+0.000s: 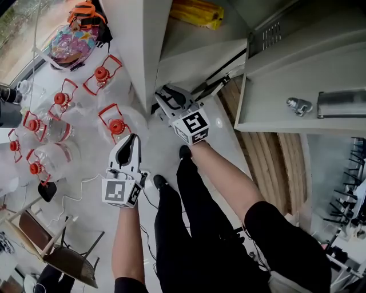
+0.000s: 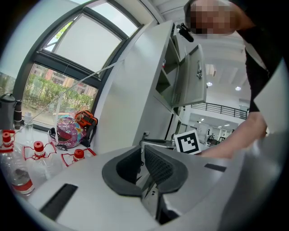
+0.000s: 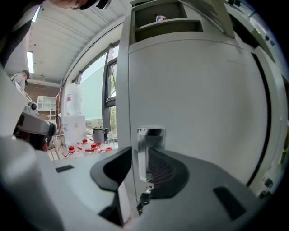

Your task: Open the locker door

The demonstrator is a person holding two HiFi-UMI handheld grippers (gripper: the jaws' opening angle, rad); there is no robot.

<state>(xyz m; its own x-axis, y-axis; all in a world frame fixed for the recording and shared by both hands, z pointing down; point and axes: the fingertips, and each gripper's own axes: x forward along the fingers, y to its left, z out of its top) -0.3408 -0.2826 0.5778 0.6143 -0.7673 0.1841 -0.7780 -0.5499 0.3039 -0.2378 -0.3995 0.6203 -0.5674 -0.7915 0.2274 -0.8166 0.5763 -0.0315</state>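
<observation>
Red-capped water bottles [image 1: 108, 123] on floor [image 1: 91, 191], colourful helmet [image 1: 71, 43] beside them — wooden chair [image 1: 31, 229], yellow packet [image 1: 197, 12].

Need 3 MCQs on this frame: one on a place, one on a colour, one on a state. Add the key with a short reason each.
1. Where is the right gripper?
A. Astride a chrome door handle
B. Among the floor jugs
C. Inside the open locker

2. What colour are the caps on the jugs?
A. Blue
B. Red
C. Green

3. What state is the upper locker door in?
A. Shut
B. Swung open
C. Lying on the floor

Key:
1 A: the right gripper view shows the handle standing between its parted jaws.
2 B: every cap in the head view is red.
3 B: the head view shows the door swung out from the cabinet, with the shelf behind it exposed.
</observation>
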